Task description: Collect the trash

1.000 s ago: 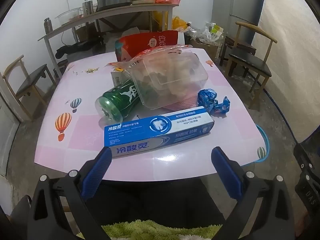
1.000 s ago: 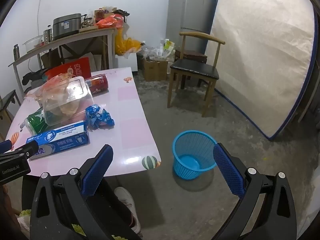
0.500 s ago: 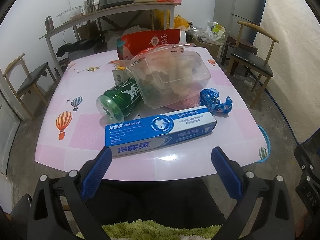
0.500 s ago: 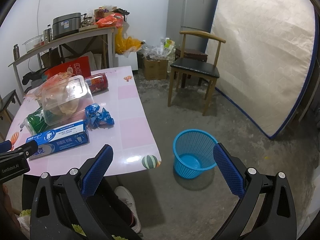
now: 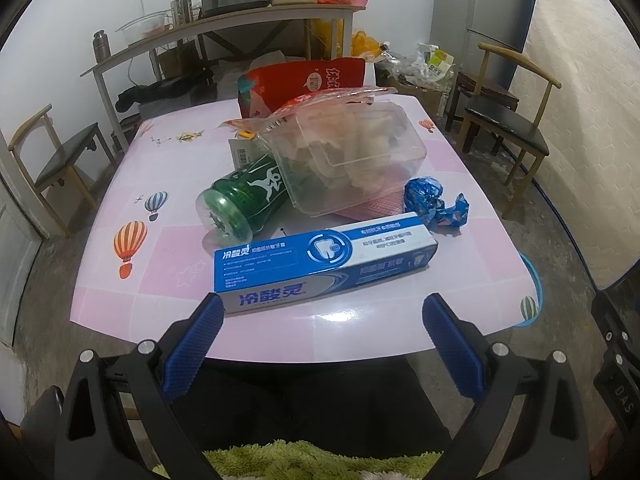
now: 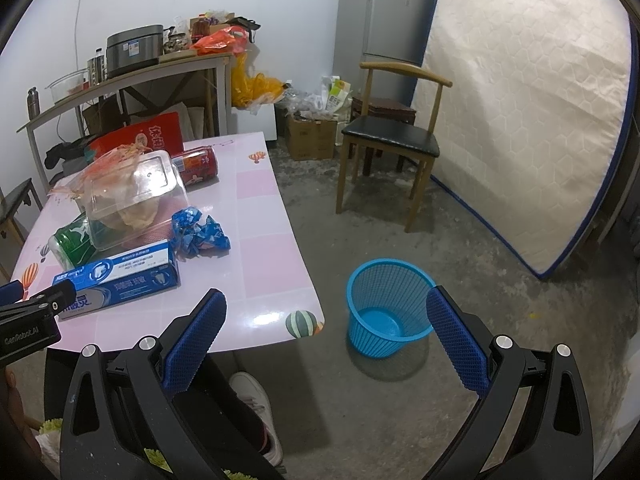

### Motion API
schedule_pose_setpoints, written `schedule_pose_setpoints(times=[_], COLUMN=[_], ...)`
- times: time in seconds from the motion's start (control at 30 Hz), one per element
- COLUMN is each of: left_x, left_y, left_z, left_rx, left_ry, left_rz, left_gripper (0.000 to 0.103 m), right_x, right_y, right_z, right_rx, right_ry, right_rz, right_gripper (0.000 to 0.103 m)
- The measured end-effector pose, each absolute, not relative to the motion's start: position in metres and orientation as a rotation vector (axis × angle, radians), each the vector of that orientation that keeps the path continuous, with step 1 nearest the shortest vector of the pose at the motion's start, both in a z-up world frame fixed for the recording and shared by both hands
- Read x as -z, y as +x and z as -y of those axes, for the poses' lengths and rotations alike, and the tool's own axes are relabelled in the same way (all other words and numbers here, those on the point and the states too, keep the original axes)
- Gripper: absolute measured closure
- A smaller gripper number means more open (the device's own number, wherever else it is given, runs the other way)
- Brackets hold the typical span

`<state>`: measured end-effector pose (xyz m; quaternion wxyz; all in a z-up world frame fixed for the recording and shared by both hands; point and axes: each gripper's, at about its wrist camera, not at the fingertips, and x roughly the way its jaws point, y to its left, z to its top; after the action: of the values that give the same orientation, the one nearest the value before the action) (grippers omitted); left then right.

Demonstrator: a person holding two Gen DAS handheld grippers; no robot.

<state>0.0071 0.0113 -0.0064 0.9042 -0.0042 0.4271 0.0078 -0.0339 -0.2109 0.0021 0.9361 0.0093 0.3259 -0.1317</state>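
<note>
Pink glossy tabletop (image 5: pixel 168 280) with balloon prints fills the space ahead of us, standing on a bare concrete floor. Our left gripper (image 5: pixel 320 316) hangs at the near table edge with its blue-padded jaws spread wide and nothing between them; its left pad sits just beside the near corner of the blue-and-white toothpaste box (image 5: pixel 320 260), though we cannot tell whether they touch. Our right gripper (image 6: pixel 326 312) is likewise wide open and empty, held off the table's right side above the floor, with the blue plastic mesh wastebasket (image 6: pixel 388 308) showing between its pads.

Behind the box lies a green can (image 5: pixel 244 204) on its side, its base toward us, its far end under a clear plastic food container (image 5: pixel 348 160) that tilts over it. A crumpled blue foil wrapper (image 5: pixel 436 204) rests just right of the box's far end. Farther back stands a red snack bag (image 5: pixel 304 84), and a red can (image 6: pixel 198 164) lies beside the container. A wooden chair with a black seat (image 6: pixel 392 140) stands well beyond the basket, near a grey refrigerator (image 6: pixel 384 28) and an upright mattress (image 6: pixel 532 120).
</note>
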Motion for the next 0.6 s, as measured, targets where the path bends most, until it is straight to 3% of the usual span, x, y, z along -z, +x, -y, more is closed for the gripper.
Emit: schedule_pose_setpoints(times=[0.6], left_x=[0.0101], left_y=[0.0101], left_z=[-0.0112], left_rx=[-0.024], left_ry=[-0.015], left_rz=[-0.899], left_gripper=[0.005], right_x=[-0.0024], right_y=[-0.0333], right_z=[0.2104], right_rx=[0.270], right_ry=[0.016], right_rz=[-0.669], right_gripper=[0.006])
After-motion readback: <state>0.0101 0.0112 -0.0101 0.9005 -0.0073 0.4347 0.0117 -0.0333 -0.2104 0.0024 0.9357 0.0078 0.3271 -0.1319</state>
